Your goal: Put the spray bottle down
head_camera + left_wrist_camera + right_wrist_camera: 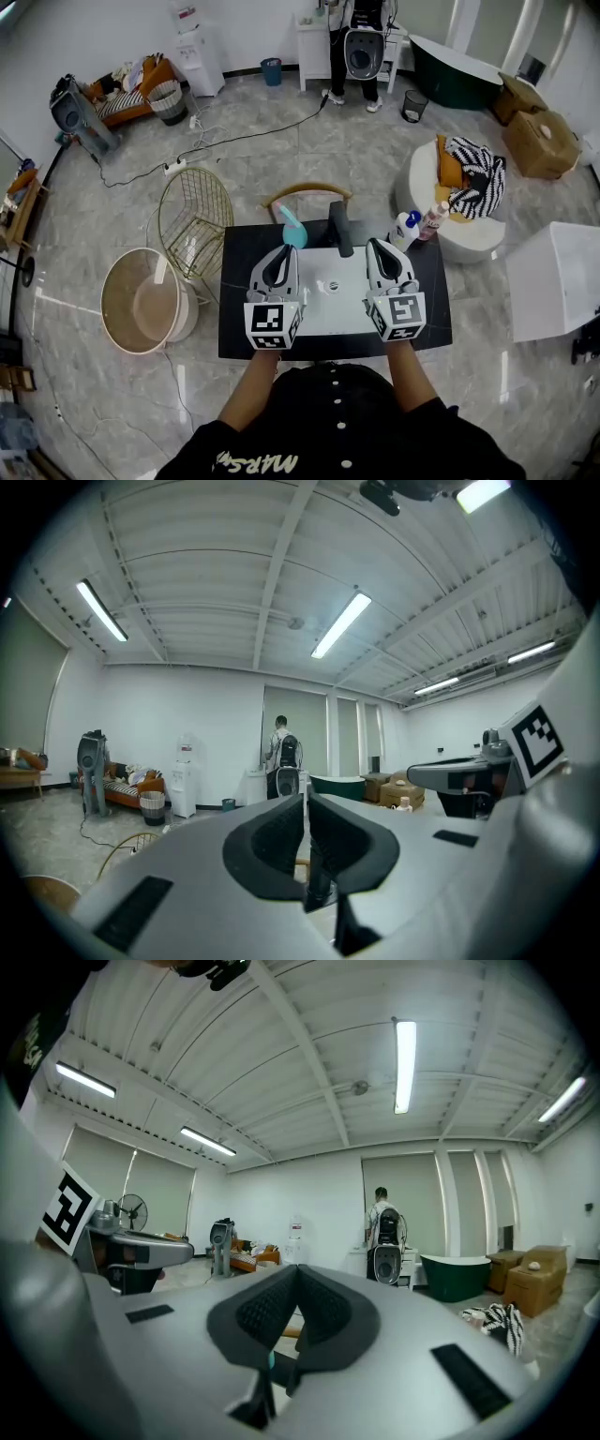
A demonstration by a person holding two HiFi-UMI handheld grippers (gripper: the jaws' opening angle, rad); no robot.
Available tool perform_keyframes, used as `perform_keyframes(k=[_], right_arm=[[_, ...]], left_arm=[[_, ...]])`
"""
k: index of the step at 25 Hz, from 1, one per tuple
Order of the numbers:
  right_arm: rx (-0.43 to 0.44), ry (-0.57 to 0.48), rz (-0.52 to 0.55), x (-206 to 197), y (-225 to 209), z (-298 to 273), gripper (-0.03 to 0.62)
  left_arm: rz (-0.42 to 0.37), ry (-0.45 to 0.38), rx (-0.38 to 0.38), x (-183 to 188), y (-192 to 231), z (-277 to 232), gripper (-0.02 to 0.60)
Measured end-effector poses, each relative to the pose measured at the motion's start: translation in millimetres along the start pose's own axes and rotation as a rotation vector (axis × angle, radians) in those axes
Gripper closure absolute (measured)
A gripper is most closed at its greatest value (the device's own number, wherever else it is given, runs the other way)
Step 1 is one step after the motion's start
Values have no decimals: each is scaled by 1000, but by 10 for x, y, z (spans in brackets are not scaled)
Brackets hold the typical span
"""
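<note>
Both grippers hover level over the black table point(431, 309), side by side, with nothing in them. My left gripper point(283, 251) point(306, 801) has its pads pressed together. My right gripper point(376, 244) point(298, 1269) is shut too, pads meeting at the tip. A white bottle with a blue top point(405, 228) and a pink bottle point(433, 219) stand at the table's far right corner, just beyond the right gripper. A teal bottle-like thing point(292, 229) stands at the far edge ahead of the left gripper. Which of these is the spray bottle I cannot tell.
A white mat point(333, 314) lies between the grippers with a small white piece point(328, 286) on it. A black upright point(339, 228) stands at the table's far edge. A wooden chair point(306, 193), a wire basket point(194, 220) and a round tub point(145, 300) surround the table. A person point(359, 42) stands far off.
</note>
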State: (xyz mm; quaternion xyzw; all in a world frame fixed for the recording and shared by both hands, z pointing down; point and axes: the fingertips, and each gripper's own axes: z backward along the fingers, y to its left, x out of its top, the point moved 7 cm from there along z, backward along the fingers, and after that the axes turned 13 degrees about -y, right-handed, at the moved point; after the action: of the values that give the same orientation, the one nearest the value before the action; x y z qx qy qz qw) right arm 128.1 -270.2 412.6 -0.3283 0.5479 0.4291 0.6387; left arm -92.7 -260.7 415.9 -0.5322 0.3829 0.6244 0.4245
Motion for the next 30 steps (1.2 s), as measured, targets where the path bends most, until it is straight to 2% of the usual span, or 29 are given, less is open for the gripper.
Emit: perform_keyframes(k=[30], right_arm=[[14,1,-10,-45,-47,-67,599]], left_arm=[[1,8,7,-34,24,-40,552]])
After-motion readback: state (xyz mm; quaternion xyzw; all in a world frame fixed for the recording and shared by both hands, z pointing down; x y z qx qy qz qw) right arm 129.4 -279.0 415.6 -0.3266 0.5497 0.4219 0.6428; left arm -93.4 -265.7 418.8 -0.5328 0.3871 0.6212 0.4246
